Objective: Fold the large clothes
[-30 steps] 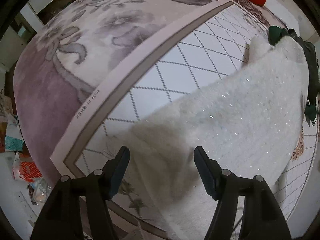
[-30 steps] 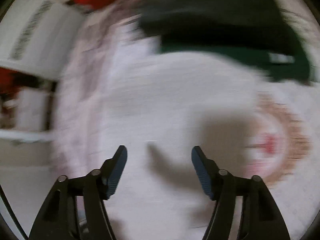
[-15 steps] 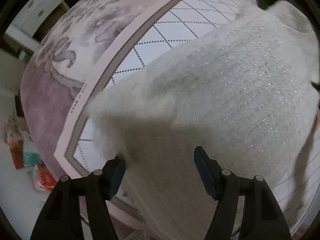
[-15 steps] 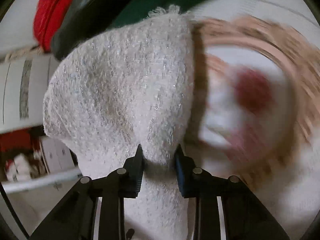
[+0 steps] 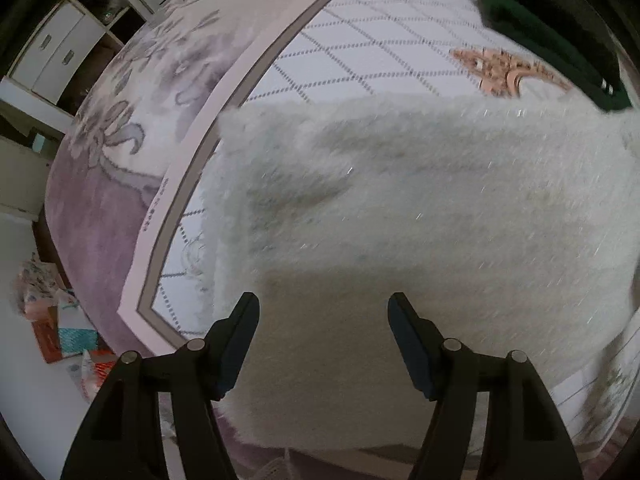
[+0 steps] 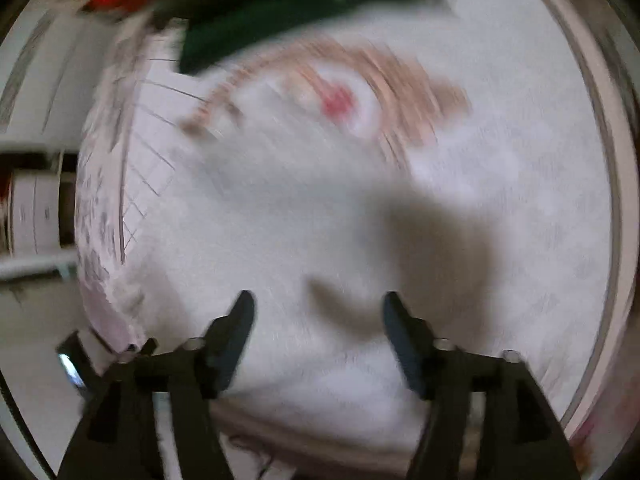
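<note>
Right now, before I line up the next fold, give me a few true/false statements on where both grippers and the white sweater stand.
1. The left gripper is open with nothing between its fingers. True.
2. The right gripper is clamped on the white sweater. False: it is open and holds nothing.
3. The sweater lies on the patterned rug. True.
4. The dark green garment lies under the left gripper. False: it sits at the far edge, beyond the sweater.
5. The right wrist view is sharp. False: it is motion-blurred.
</note>
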Motion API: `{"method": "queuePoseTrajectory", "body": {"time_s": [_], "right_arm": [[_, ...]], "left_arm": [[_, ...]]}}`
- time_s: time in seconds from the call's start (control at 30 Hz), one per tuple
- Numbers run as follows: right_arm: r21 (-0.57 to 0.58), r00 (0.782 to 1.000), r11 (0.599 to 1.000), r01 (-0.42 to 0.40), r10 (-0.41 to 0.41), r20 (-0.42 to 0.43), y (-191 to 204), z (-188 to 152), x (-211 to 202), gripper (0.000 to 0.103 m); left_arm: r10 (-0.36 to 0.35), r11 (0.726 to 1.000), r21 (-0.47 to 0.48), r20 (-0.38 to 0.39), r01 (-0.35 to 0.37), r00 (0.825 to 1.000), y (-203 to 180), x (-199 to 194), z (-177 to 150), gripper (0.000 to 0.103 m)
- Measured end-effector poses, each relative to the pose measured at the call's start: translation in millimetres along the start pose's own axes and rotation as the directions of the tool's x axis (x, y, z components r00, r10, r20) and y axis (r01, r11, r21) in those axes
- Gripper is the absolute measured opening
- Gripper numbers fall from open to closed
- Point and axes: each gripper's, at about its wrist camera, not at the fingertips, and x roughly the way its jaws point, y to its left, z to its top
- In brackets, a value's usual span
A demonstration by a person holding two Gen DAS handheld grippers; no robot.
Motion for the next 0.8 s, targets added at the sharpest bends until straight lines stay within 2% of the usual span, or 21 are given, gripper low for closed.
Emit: {"method": "queuePoseTrajectory", "body": {"time_s": [0.07, 0.1, 0.13, 0.17, 0.2, 0.23, 0.3, 0.33, 0.4, 0.47, 0.57, 0.63, 0.67, 0.7, 0.8], "right_arm": [[-0.122, 0.998, 0.991, 0.06, -0.056, 0.034, 28, 26, 18, 0.085], [-0.157, 0.998, 0.986, 0.059, -0.056, 0.02, 36, 40, 28, 0.084], [-0.185, 0.999, 0.983, 0.023, -0.028, -0.026, 43, 53, 45, 0.081], [-0.182, 0.998, 0.983, -0.013, 0.001, -0.07, 49, 67, 59, 0.044], [-0.172, 0.994, 0.984, -0.039, 0.021, -0.108, 55, 73, 70, 0.003], [-0.17, 0.994, 0.985, -0.039, 0.021, -0.11, 62, 79, 74, 0.0], [-0.237, 0.999, 0.97, -0.051, 0.047, -0.025, 86, 79, 55, 0.0], [-0.265, 0.996, 0.961, -0.08, 0.09, 0.027, 102, 79, 38, 0.0], [-0.304, 0.978, 0.944, -0.129, 0.171, 0.115, 129, 85, 3, 0.0], [-0.271, 0.978, 0.948, -0.167, 0.194, 0.075, 136, 101, 4, 0.0], [-0.197, 0.991, 0.971, -0.137, 0.134, -0.03, 127, 109, 37, 0.005], [-0.199, 0.995, 0.976, -0.091, 0.083, -0.048, 118, 102, 50, 0.023], [-0.201, 0.997, 0.978, -0.064, 0.055, -0.048, 112, 97, 53, 0.051], [-0.201, 0.998, 0.978, -0.059, 0.05, -0.049, 106, 91, 52, 0.07], [-0.173, 0.998, 0.984, -0.038, 0.029, -0.054, 89, 81, 50, 0.072]], "left_arm": [[-0.006, 1.0, -0.021, 0.012, 0.006, 1.0, -2, 0, 5, 0.065], [-0.008, 0.999, -0.03, 0.021, 0.009, 1.0, -3, 1, 8, 0.065], [-0.006, 0.999, -0.04, 0.022, 0.007, 1.0, -2, 3, 11, 0.065], [-0.006, 0.999, -0.047, 0.019, 0.007, 1.0, -2, 5, 12, 0.065], [-0.008, 0.998, -0.056, 0.019, 0.009, 1.0, -1, 7, 13, 0.065], [-0.004, 0.998, -0.062, 0.017, 0.005, 1.0, 1, 7, 14, 0.065], [-0.004, 0.997, -0.083, 0.017, 0.005, 1.0, 10, 5, 13, 0.065], [-0.01, 0.994, -0.105, 0.026, 0.013, 1.0, 18, 0, 12, 0.065], [-0.013, 0.989, -0.146, 0.04, 0.019, 0.999, 37, -9, 9, 0.065], [-0.03, 0.975, -0.219, 0.051, 0.041, 0.998, 61, -14, 5, 0.065], [-0.099, 0.944, -0.311, 0.044, 0.108, 0.994, 83, -7, 6, 0.065], [-0.148, 0.921, -0.357, 0.045, 0.154, 0.988, 93, 4, 14, 0.064], [-0.166, 0.913, -0.368, 0.056, 0.175, 0.984, 93, 7, 17, 0.064], [-0.184, 0.906, -0.375, 0.061, 0.193, 0.981, 93, 13, 23, 0.064], [-0.244, 0.902, -0.359, 0.035, 0.24, 0.969, 81, 42, 47, 0.063]]}}
